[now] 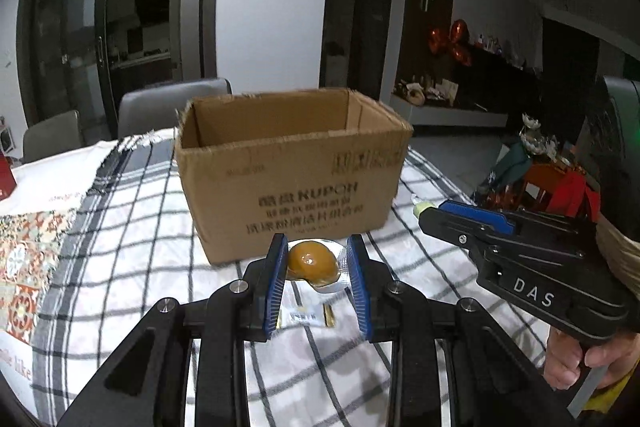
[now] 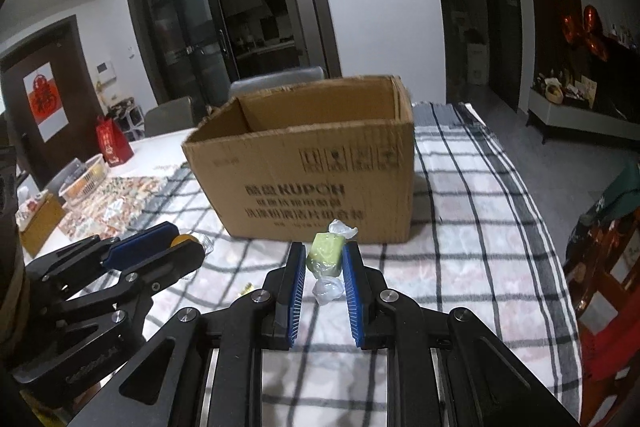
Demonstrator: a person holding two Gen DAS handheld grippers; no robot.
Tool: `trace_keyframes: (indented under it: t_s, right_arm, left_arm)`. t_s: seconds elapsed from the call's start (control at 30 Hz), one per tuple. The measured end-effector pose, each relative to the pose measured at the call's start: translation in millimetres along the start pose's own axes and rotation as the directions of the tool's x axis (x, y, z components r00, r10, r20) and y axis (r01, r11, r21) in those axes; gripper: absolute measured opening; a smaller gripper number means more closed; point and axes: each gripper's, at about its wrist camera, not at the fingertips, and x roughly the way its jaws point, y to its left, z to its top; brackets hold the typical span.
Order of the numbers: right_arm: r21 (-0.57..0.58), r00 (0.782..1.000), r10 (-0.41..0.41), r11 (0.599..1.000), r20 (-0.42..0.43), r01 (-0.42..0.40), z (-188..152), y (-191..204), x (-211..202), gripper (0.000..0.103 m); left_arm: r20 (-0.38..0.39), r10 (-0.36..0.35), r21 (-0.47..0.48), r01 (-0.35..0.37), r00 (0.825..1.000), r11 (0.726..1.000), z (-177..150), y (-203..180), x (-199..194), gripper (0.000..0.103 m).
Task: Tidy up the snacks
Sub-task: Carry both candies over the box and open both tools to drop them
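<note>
Checked tablecloth (image 1: pixel 420 187) under an open cardboard box (image 1: pixel 288 179), the landmark here. Before the box's printed front, the left gripper (image 1: pixel 316 263) pinches an orange jelly cup (image 1: pixel 312 261) between its blue pads. To that gripper's right, also before the box front, the right gripper (image 2: pixel 323 259) pinches a green wrapped candy (image 2: pixel 326 253), its twisted clear ends protruding.

"KUPOH" on the cardboard box (image 1: pixel 292 179); "DAS" on the right gripper (image 1: pixel 424 213).
</note>
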Motion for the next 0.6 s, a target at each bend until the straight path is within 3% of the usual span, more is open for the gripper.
trace_keyframes:
  t_s: [0.37, 0.6]
  right_arm:
    - [0.002, 0.996, 0.012, 1.000, 0.091, -0.012, 48, 4, 2, 0.020]
    - [-0.016, 0.994, 0.021, 1.000, 0.107, -0.019, 76, 6, 18, 0.020]
  left_arm:
    - [0.085, 0.048, 0.039, -0.052, 0.995, 0.998, 47, 13, 0, 0.030]
    - [0.092, 0.069, 0.041, -0.073, 0.993, 0.996, 72, 26, 15, 0.030]
